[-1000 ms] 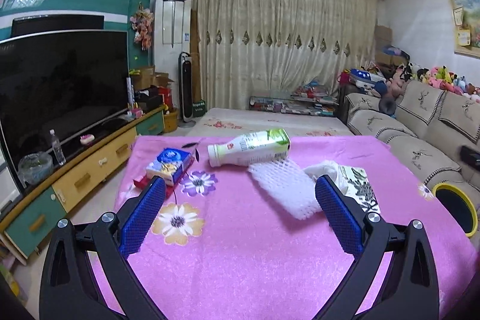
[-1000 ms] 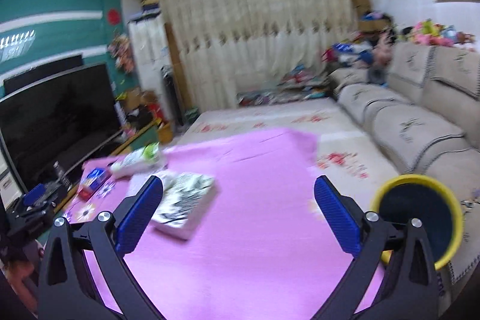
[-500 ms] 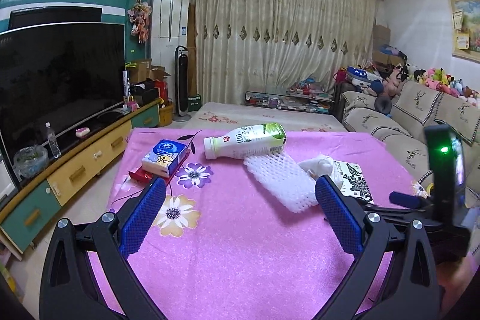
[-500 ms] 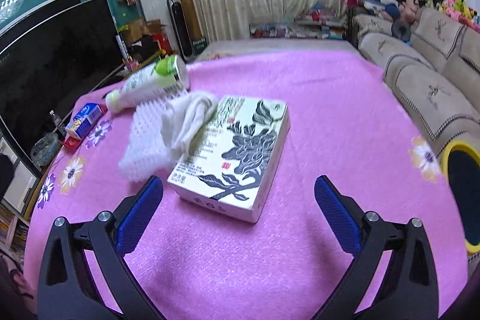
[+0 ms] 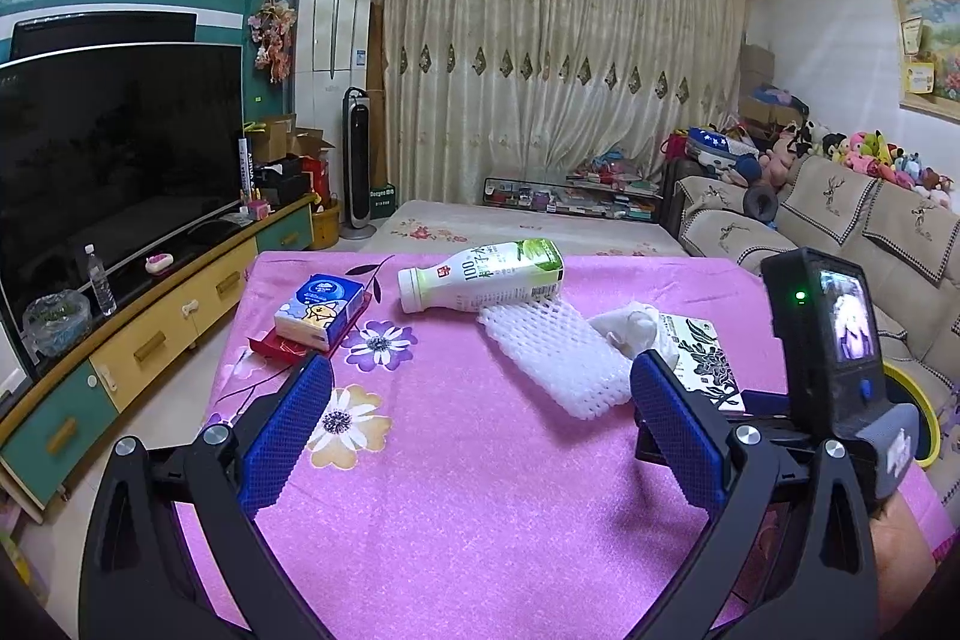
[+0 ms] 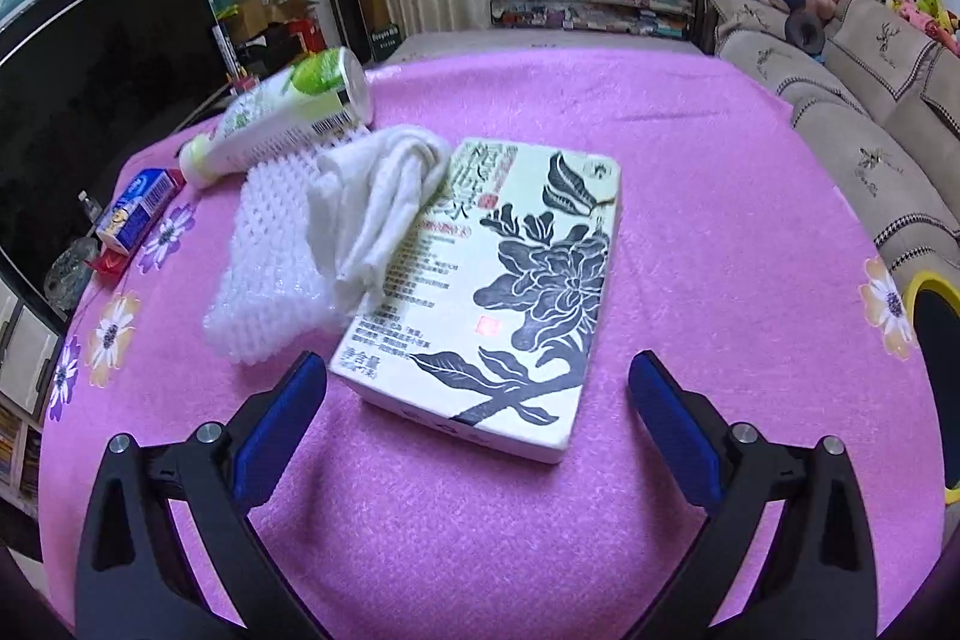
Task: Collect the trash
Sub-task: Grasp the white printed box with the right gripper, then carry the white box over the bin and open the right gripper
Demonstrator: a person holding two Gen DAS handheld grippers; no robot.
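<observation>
On the pink flowered tablecloth (image 5: 480,490) (image 6: 690,172) lie a white and green plastic bottle (image 5: 480,274) (image 6: 282,112) on its side, a white foam net sleeve (image 5: 552,358) (image 6: 264,262), a crumpled white tissue (image 5: 630,325) (image 6: 378,196) and a blue tissue pack (image 5: 321,310) (image 6: 135,208). A book with a black flower cover (image 6: 498,292) (image 5: 702,364) lies under the tissue's edge. My left gripper (image 5: 480,436) stands open above the cloth, short of the foam net. My right gripper (image 6: 477,424) is open right in front of the book's near edge, empty.
A yellow-rimmed bin (image 6: 936,352) (image 5: 912,412) sits past the table's right edge beside the sofa (image 6: 870,100). A TV (image 5: 114,160) on a low cabinet (image 5: 138,340) runs along the left. A red flat packet (image 5: 276,349) lies under the tissue pack.
The right gripper has swung left from the bin side and dropped close to the book, and its body now shows at the right of the left wrist view. The left gripper has barely moved.
</observation>
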